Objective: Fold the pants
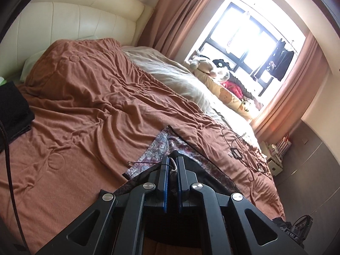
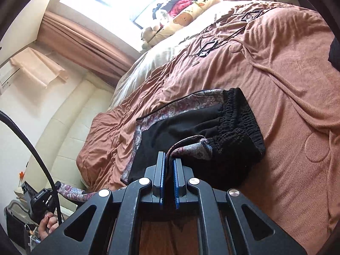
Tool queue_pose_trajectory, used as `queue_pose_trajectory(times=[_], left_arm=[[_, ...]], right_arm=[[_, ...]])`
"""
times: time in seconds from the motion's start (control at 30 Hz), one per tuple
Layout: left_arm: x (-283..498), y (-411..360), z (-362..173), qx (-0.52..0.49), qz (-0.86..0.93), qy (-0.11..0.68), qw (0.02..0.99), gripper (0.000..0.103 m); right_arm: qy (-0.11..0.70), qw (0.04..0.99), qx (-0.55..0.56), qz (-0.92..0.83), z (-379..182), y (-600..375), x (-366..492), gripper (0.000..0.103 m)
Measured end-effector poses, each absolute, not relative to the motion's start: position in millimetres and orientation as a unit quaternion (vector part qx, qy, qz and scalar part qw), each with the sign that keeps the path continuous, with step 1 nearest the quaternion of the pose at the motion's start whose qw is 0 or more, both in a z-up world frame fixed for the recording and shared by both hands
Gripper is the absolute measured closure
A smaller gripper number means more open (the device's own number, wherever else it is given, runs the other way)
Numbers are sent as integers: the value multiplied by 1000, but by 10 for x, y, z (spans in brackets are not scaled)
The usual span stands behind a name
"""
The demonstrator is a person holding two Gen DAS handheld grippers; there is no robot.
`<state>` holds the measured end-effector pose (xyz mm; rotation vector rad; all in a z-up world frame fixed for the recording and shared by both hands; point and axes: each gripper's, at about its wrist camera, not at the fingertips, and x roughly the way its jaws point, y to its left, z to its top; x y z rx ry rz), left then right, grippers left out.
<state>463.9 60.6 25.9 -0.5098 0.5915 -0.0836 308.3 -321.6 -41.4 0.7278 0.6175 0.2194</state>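
The pants (image 2: 191, 123) are black with a paisley-patterned border and a black elastic waistband (image 2: 242, 114). They lie on the rust-coloured bedspread (image 2: 286, 85). My right gripper (image 2: 169, 159) is shut on a patterned fold of the pants near the waistband and lifts it. My left gripper (image 1: 173, 161) is shut on a patterned edge of the pants (image 1: 161, 146), with a thin black cord trailing to its left. The left gripper also shows at the lower left of the right wrist view (image 2: 42, 199), held in a hand.
A folded black garment (image 1: 12, 110) lies at the bed's left edge. Black cables (image 1: 235, 150) and small devices lie on the bedspread toward the window. Stuffed toys and cushions (image 1: 214, 68) sit along the window side. A cream headboard (image 1: 74, 19) is behind.
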Motion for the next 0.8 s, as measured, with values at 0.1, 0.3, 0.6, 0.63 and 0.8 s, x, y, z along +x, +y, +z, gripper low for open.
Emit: queue_pose_trajectory(times=[0.1,0.3,0.6,0.63,0.8], left_arm=[[4899,533,284,-240,-41,288,926,96],[5435,375,239,-214,-37,299,929,96],[6284,282,-148,-210,-19,330,920,96],[6379,279,-206,-208,-16,334,919,96],[6846,247,-529,-185,-7,359,915,96]], right_arm=[[296,881,355,101,-440,-3230,3216,99],[301,877,363,93,-499,-3293,3552,99],[314,870,374,72,-722,-3291,4121,99],[315,870,372,71,-745,-3289,4181,99],[324,868,372,61,-829,-3279,4505,99]])
